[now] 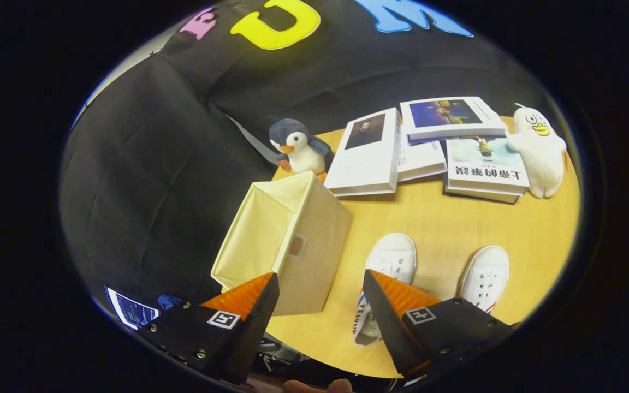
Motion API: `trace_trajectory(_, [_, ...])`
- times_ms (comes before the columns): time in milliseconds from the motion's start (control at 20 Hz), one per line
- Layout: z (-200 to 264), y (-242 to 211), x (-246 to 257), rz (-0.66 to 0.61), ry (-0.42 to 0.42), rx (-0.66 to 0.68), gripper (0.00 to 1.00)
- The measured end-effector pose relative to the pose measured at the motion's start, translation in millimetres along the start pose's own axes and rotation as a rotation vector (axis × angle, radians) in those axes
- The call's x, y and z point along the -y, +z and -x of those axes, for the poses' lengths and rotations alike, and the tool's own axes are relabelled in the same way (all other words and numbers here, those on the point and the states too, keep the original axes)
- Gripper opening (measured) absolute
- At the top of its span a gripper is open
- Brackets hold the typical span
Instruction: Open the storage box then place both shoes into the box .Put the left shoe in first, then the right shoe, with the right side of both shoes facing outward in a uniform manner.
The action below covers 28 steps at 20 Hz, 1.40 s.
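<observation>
Right, the gripper (pixel 320 305) hangs above the table (pixel 429 218) with its fingers spread wide and nothing between them. Just ahead of the left finger sits the storage box (pixel 287 240), a pale cream fabric cube, and its top looks already open, the inside walls showing. So by my reading the opening step is done and the shoe-loading step is the one in hand.

Both shoes wait on the table to the right of the box: one white canvas shoe (pixel 385 273) partly behind the right finger, the second shoe (pixel 486 278) further right, well apart from the box. Which is the left shoe? I cannot tell for sure from this angle (toes point away, soles down).

Next move, as I judge it: swing right, come down over the left shoe, pinch it at the collar, then carry it to the box with its right side facing out.

Writing now. The nearer shoe has red and blue stripes and a dark printed logo on its side, too small to read. Beyond lie several books (pixel 429 147), one cover bearing Chinese characters seen upside down, with a penguin toy (pixel 298 147) and a white duck toy (pixel 538 153) alongside.
</observation>
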State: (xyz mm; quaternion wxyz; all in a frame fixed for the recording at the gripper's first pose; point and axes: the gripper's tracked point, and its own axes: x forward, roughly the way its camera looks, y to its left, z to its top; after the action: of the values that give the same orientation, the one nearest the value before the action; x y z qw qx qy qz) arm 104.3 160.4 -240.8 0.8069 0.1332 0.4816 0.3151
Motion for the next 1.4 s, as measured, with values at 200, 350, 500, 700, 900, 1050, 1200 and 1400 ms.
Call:
trace_trajectory(200, [-3.7, -21.0, 27.8, -0.015, -0.057, -0.047, 0.94])
trace_trajectory(350, [-11.6, -40.6, 53.9, -0.011, -0.111, -0.101, 0.94])
trace_trajectory(500, [-22.7, -62.0, 82.1, -0.009, -0.195, -0.163, 0.89])
trace_trajectory(700, [-37.9, -82.0, 97.6, 0.013, -0.250, -0.235, 0.89])
trace_trajectory(900, [-54.4, -93.1, 113.5, 0.073, -0.322, -0.295, 0.85])
trace_trajectory(1050, [-68.7, -100.6, 125.6, 0.143, -0.374, -0.348, 0.83])
trace_trajectory(1200, [-80.9, -103.8, 111.2, 0.137, -0.322, -0.376, 0.39])
trace_trajectory(1400, [-77.4, -104.8, 107.2, 0.102, -0.317, -0.379, 0.02])
